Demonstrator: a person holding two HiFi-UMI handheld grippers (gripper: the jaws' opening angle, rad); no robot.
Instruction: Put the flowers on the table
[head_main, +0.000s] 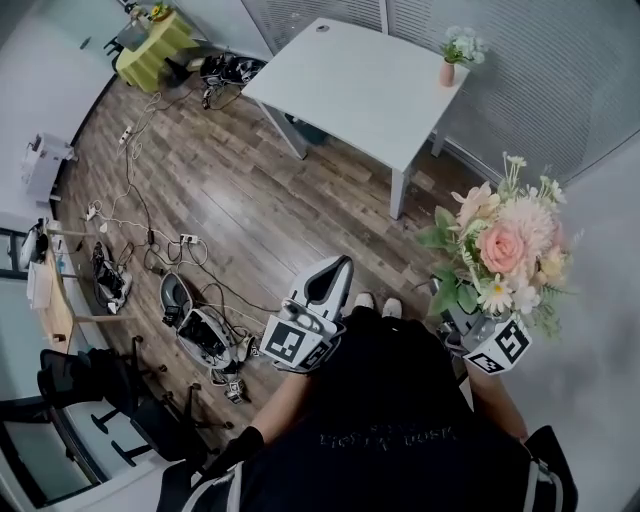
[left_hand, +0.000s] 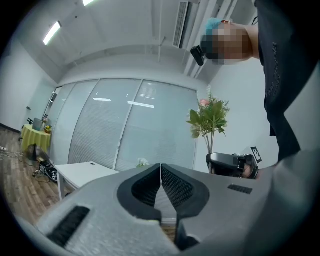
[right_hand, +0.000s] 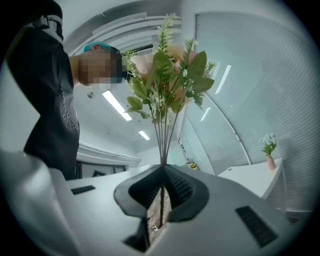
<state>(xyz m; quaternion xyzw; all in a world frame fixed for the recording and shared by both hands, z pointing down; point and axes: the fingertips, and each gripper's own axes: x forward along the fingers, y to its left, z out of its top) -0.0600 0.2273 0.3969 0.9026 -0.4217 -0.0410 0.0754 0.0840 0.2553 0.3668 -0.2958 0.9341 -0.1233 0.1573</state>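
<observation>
Right tool (head_main: 463, 320) (right_hand: 162, 172), jaws clamped on the thin stems of the flowers (head_main: 505, 245) (right_hand: 167, 75); the bouquet stands upright above the tool, well apart from the white counter (head_main: 350, 90) and off its near right corner. Left tool (head_main: 335, 268) (left_hand: 160, 172), jaws pressed together with nothing between them, points toward the counter, well short of it. A small vase (head_main: 447, 70) of pale blooms stands at the counter's far right corner. Cables (head_main: 130, 200) lie on the wood floor (head_main: 250, 200) left of the counter.
</observation>
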